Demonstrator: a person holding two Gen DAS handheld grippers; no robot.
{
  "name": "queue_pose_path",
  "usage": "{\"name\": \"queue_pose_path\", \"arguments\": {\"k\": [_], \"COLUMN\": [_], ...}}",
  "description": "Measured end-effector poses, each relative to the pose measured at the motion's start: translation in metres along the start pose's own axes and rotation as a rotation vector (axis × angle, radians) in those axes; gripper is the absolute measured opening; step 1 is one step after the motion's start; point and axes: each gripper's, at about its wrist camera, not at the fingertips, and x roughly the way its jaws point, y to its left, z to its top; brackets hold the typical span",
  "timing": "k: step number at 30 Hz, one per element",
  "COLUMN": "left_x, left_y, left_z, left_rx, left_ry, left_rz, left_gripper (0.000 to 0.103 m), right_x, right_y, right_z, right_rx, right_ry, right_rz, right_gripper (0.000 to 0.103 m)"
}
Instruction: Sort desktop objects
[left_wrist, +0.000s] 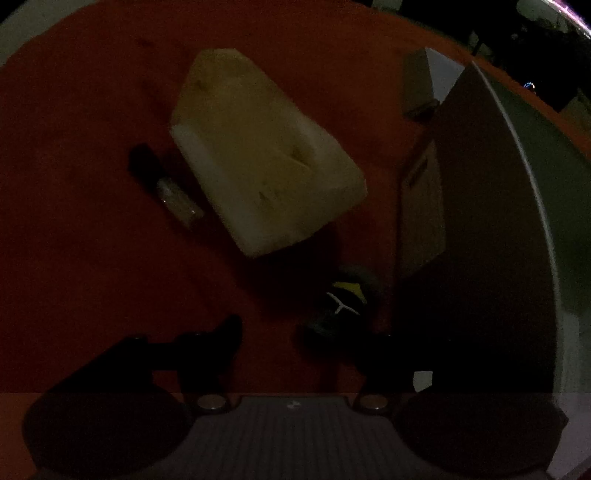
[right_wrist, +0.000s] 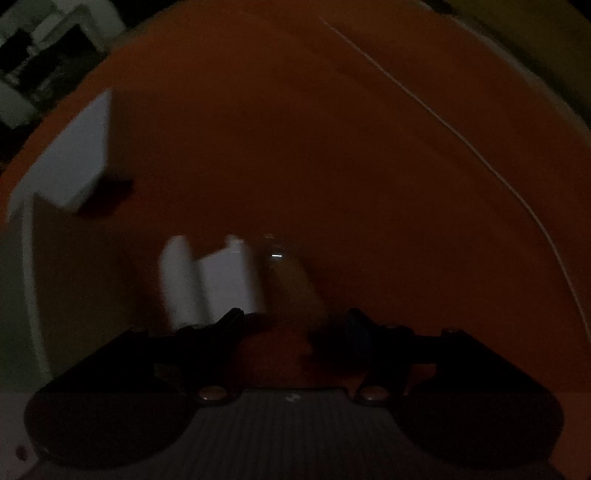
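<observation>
The scene is very dark. In the left wrist view a pale yellowish open tray (left_wrist: 258, 155) lies on the red tabletop (left_wrist: 74, 221). A small clear vial with a black cap (left_wrist: 166, 184) lies just left of it. A dark round object with a yellow and white mark (left_wrist: 343, 295) sits by the right finger of my left gripper (left_wrist: 284, 332), which is open and empty. In the right wrist view my right gripper (right_wrist: 295, 325) is open and empty just behind a white blocky object (right_wrist: 210, 280) and a clear bottle with amber contents (right_wrist: 288, 273).
A dark upright panel or box (left_wrist: 472, 221) stands at the right of the left wrist view, with a small grey box (left_wrist: 419, 85) behind it. A white box (right_wrist: 70, 162) stands at the left of the right wrist view. A thin white cable (right_wrist: 461, 136) crosses the red surface (right_wrist: 332, 147).
</observation>
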Motion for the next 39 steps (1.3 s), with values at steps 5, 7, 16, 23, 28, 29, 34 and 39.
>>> {"name": "queue_pose_path", "arguments": {"k": [5, 7, 16, 23, 28, 29, 34, 39], "left_x": [0.004, 0.005, -0.008, 0.0, 0.008, 0.008, 0.001, -0.01], "left_y": [0.006, 0.007, -0.004, -0.01, -0.011, -0.011, -0.014, -0.004], "left_z": [-0.004, -0.006, -0.01, -0.018, -0.026, -0.027, -0.029, -0.025], "left_rx": [-0.02, -0.028, 0.069, 0.165, 0.271, 0.271, 0.289, 0.193], "left_ry": [-0.004, -0.005, -0.007, -0.023, -0.05, -0.045, -0.03, -0.032], "left_rz": [-0.031, -0.04, -0.053, -0.045, 0.037, 0.03, -0.058, -0.075], "left_gripper": [0.057, 0.057, 0.033, 0.025, 0.067, 0.062, 0.025, 0.024], "right_x": [0.029, 0.04, 0.045, 0.051, 0.039, 0.036, 0.037, 0.04], "right_y": [-0.008, -0.005, 0.01, 0.012, 0.011, 0.01, 0.011, 0.012], "right_z": [-0.003, -0.006, -0.011, -0.01, -0.012, -0.013, -0.013, -0.015], "right_rx": [-0.004, -0.032, -0.17, -0.152, -0.146, -0.143, -0.137, -0.125], "right_ry": [0.069, 0.078, 0.031, 0.032, 0.029, 0.029, 0.025, 0.021], "right_rz": [-0.039, -0.049, -0.085, -0.087, -0.089, -0.088, -0.092, -0.086], "right_gripper": [0.064, 0.064, 0.035, 0.035, 0.036, 0.036, 0.036, 0.036]}}
